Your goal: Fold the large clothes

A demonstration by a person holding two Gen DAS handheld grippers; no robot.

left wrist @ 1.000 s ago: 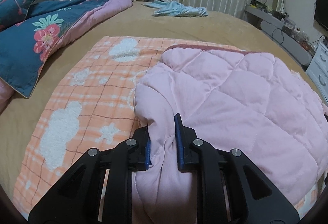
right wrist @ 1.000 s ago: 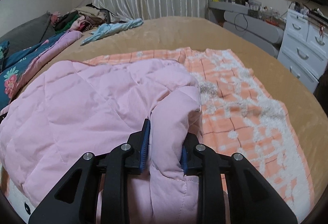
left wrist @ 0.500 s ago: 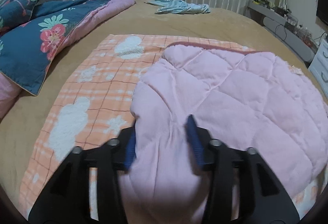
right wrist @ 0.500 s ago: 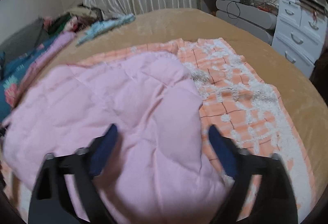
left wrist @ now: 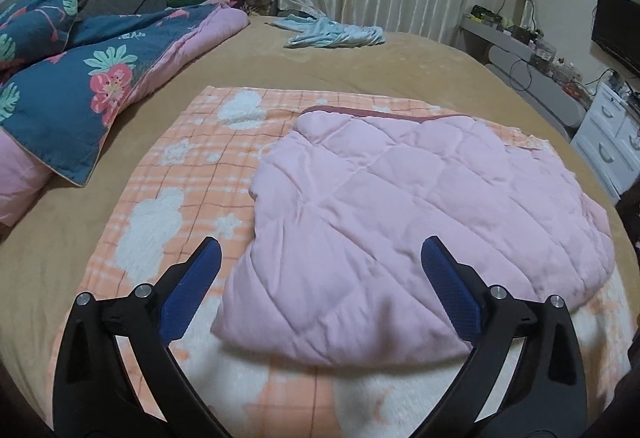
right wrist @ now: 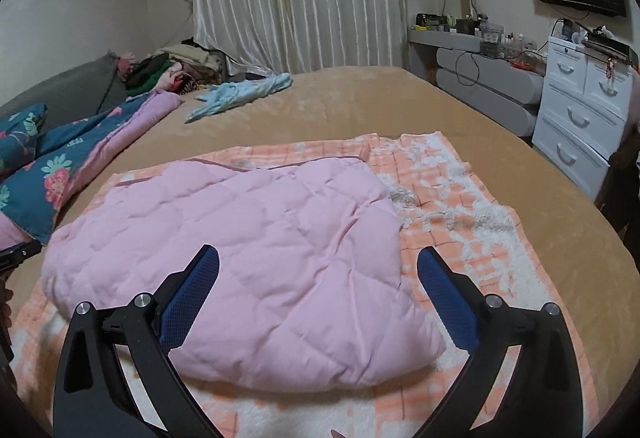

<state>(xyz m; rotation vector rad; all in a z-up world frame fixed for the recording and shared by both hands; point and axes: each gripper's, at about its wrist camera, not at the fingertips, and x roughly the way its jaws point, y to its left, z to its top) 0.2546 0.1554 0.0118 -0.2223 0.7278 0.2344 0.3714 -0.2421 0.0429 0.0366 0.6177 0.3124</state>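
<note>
Left wrist: folded pink quilted garment (left wrist: pixel 420 222)

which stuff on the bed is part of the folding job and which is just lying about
Part of the job:
- pink quilted garment, folded
- orange checked blanket under it
- left gripper and right gripper, jaws just opened, nothing between them

Lying about:
- floral duvet
- light blue garment
- clothes pile
</note>
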